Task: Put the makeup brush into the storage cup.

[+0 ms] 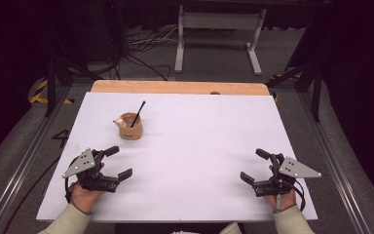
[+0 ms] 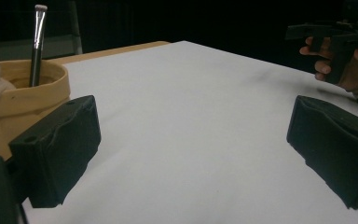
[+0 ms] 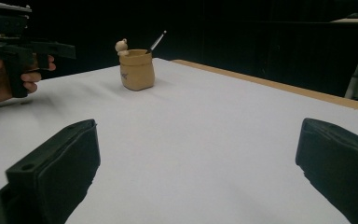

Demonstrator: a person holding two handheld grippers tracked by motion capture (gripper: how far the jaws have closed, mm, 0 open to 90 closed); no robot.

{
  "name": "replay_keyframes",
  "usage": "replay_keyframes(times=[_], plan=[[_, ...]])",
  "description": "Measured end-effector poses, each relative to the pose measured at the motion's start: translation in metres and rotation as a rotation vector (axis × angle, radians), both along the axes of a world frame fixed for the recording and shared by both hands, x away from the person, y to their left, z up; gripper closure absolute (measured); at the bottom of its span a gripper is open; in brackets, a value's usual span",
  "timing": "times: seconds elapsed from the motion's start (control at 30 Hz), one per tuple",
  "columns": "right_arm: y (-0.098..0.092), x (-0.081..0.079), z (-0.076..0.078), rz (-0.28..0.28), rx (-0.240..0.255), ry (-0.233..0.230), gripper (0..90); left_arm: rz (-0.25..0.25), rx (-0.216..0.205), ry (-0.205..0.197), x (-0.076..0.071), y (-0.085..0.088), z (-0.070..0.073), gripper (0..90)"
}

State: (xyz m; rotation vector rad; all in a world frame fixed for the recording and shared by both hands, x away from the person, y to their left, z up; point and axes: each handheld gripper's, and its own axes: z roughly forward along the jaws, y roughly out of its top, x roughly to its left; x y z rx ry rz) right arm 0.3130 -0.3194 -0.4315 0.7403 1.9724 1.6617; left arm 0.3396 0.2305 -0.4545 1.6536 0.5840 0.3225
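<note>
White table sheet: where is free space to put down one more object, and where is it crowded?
The white sheet is bare between the left gripper and the right gripper, and across the far right half up to the wooden edge. The crowded spot is far left, around the tan cup with its brush, just beyond the left gripper.

text: none legible | holder mark: too small to read
</note>
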Motion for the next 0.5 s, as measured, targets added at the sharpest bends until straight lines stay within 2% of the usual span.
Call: replay_keyframes(times=[0.07, 0.17, 0.33, 0.5], plan=[[-0.0005, 0.0002, -0.001, 0.0, 0.0, 0.001, 0.2, 0.007, 0.006, 0.014, 0.0004, 0.001, -0.0024, 3.6], [0.0, 0.0013, -0.004, 0.001, -0.001, 0.009, 0.1, 0.01, 0.005, 0.013, -0.0002, 0.0004, -0.0041, 3.3], [0.0007, 0.0022, -0.0058, 0.011, -0.006, 0.011, 0.4, 0.0, 0.042, 0.011, -0.0018, -0.0021, -0.007, 3.1], [0.0013, 0.0023, -0.0063, 0.012, -0.006, 0.013, 0.4, -0.008, 0.051, 0.002, -0.0032, -0.0039, -0.0072, 3.0]])
